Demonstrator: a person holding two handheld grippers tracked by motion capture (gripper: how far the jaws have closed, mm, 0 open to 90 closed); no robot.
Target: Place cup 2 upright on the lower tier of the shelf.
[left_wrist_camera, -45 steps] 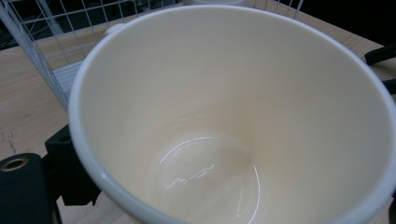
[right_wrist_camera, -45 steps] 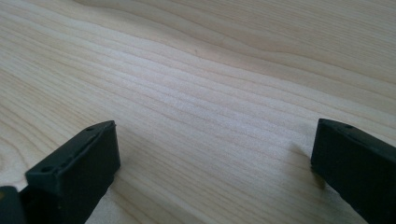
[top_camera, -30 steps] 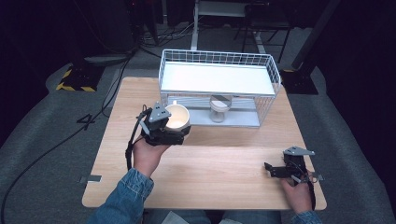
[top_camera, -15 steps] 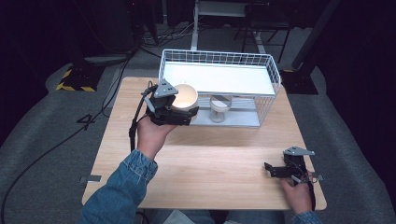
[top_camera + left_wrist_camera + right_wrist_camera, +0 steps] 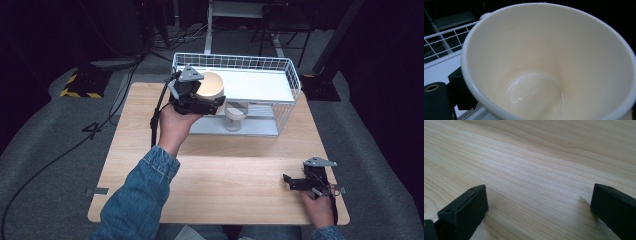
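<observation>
High view: L gripper (image 5: 212, 102) clamps cup (image 5: 211, 86), prob. over rack (image 5: 287, 80); R gripper (image 5: 290, 181) jaws apart.

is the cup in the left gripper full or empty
Empty: the left gripper view looks straight into the cup and shows only its bare, glossy cream bottom, nothing inside.

Cup (image 5: 554, 62) rim cut off, bottom right

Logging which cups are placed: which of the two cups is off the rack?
The cream cup gripped by the left gripper, raised at the wire rack's upper left corner. The other cup stands on the rack's lower shelf.
</observation>
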